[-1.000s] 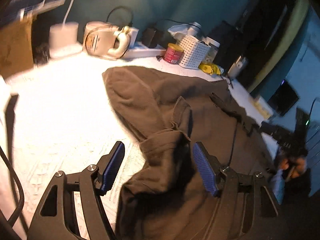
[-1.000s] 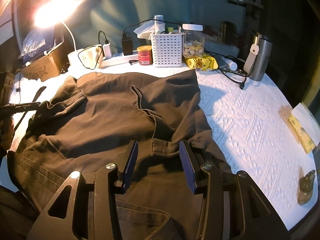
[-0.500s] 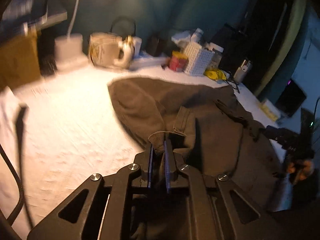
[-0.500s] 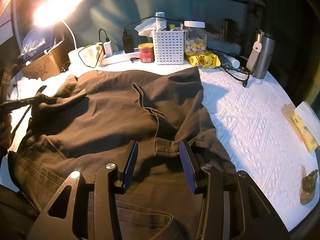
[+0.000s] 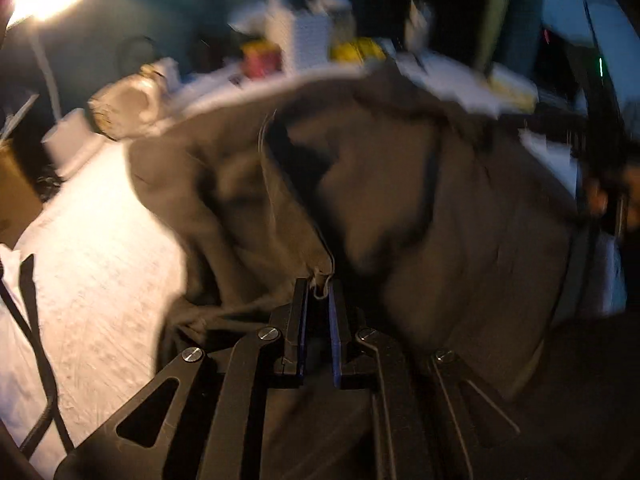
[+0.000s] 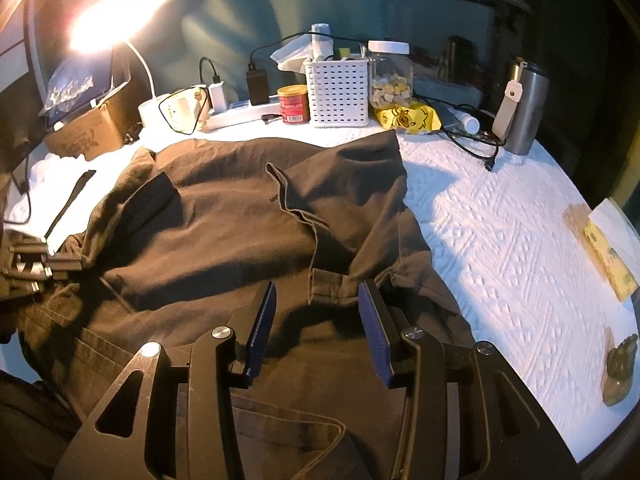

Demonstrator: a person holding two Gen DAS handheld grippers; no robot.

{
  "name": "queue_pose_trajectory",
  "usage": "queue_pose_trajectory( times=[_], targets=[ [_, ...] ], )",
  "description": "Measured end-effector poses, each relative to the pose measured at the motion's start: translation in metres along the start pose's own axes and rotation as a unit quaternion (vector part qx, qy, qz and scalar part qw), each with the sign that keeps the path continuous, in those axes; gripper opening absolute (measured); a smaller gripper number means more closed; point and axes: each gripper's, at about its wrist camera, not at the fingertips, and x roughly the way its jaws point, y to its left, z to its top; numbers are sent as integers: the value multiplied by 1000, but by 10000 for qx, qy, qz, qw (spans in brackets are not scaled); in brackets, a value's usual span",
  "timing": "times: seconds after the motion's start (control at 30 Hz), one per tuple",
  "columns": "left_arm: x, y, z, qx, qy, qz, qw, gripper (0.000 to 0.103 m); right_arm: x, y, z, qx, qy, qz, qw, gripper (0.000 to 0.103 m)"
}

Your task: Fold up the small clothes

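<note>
Left gripper (image 5: 318, 300) is clamped on a hem of the brown garment (image 6: 248, 216); right gripper (image 6: 316, 316) hovers agape above its near edge. Long axis of the garment runs left to right across the white table (image 6: 500, 220).

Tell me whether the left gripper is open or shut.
Shut: the left gripper has its blue pads pinching a hem of the brown garment.

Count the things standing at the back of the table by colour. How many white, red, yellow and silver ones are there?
White: 3 – basket, lamp base, power strip
Red: 1 – tin
Yellow: 1 – duck bag
Silver: 1 – tumbler
Total: 6
</note>
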Motion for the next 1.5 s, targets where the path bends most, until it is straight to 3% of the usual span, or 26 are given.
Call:
queue_pose_trajectory(
  times=[0.1,0.23,0.37,0.57,0.67,0.77,1.0,1.07,1.23,1.5],
  targets=[
    [-1,-4,3,109,-1,-17,9999,8,0,-4,-3,42,-10,-1,10000,46],
    [-9,12,21,-323,-244,-426,9983,12,-1,-9,-6,110,-29,-5,9999,46],
    [-1,14,37,-533,-336,-586,9963,54,-3,-15,-7,168,-47,-29,9998,46],
    [27,2,24,-509,531,-909,9931,55,-2,-27,-6,266,-49,-103,9996,46],
    [16,7,15,-705,533,-1151,9894,55,2,-33,-3,251,-14,-153,9996,46],
    [-1,24,16,-979,254,-1137,9884,55,9,-39,5,198,22,-196,9996,46],
    [-8,112,37,-2063,-486,-351,9766,55,30,-48,39,-110,7,-200,9997,46],
    [8,133,43,-2265,-381,-150,9731,55,39,-52,50,-168,27,-200,9997,46],
    [45,170,55,-2741,-315,-51,9612,55,68,-64,81,-272,95,-299,9991,46],
    [71,191,75,-2868,-311,-83,9575,55,125,-85,121,-422,294,-305,9982,46]
  ],
)
